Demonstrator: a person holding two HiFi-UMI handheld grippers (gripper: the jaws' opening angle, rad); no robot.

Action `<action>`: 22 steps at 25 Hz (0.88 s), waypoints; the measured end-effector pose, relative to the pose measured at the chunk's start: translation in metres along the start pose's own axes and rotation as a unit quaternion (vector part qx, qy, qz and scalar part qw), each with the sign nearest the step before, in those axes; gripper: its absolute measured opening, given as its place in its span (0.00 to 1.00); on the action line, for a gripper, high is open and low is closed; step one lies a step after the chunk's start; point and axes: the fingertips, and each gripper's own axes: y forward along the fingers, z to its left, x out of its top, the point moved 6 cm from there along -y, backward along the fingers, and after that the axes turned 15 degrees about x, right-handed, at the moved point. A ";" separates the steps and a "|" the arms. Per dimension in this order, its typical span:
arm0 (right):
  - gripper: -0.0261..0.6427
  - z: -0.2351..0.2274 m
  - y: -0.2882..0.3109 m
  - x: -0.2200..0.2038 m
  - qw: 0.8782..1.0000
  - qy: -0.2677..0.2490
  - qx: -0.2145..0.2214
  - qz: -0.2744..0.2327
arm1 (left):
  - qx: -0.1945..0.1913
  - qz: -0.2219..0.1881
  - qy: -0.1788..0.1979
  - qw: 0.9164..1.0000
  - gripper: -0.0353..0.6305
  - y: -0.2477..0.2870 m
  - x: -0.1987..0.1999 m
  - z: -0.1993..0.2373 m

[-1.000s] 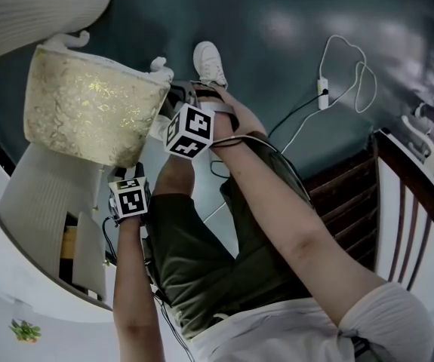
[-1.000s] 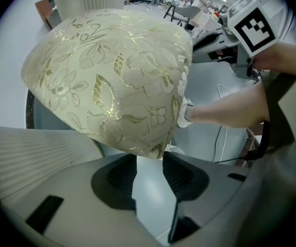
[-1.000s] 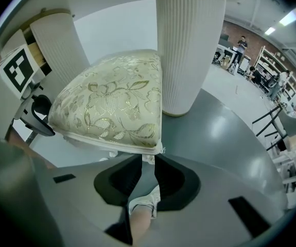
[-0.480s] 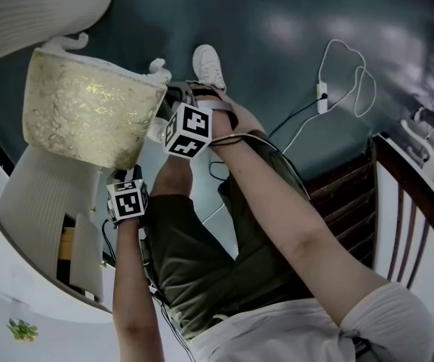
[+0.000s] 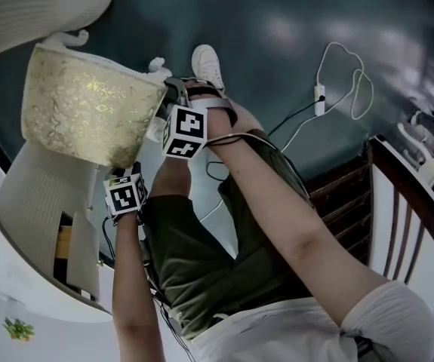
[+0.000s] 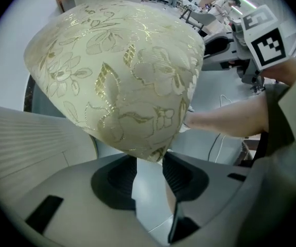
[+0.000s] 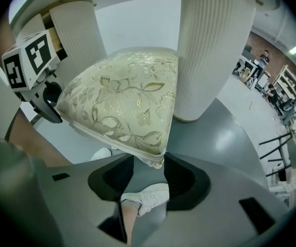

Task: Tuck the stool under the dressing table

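Note:
The stool [image 5: 88, 104] has a cream cushion with gold flower brocade and stands on the dark floor beside the white fluted dressing table pedestal [image 5: 32, 194]. My left gripper [image 5: 130, 170] points down at the stool's near corner. Its jaws are opening, and the cushion corner [image 6: 150, 148] sits between the pad tips of the left gripper [image 6: 149, 161]. My right gripper [image 5: 170, 100] is at the stool's right corner. In the right gripper view its jaws [image 7: 148, 163] are opening, with the cushion corner [image 7: 155, 156] loose between them.
Two fluted white pedestals [image 7: 214, 50] [image 7: 78, 40] flank the stool's far side. The person's white shoe [image 5: 207, 65] stands close to the stool. A white cable with a plug block [image 5: 321, 93] lies on the floor. A wooden chair [image 5: 405, 194] is at the right.
The stool and both grippers have edged slightly left in the head view. The right gripper's marker cube has rolled a little.

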 end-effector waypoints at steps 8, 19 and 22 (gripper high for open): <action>0.32 -0.008 -0.003 -0.001 1.000 -0.025 0.004 0.010 | 0.014 0.000 0.106 0.994 0.25 -0.004 0.006 -0.012; 0.31 -0.034 -0.014 0.003 0.999 -0.050 -0.020 0.004 | -0.003 0.001 0.089 0.996 0.23 -0.007 0.023 -0.031; 0.31 -0.040 -0.011 0.011 0.998 -0.047 -0.027 -0.010 | 0.001 -0.009 0.078 0.997 0.23 -0.006 0.029 -0.027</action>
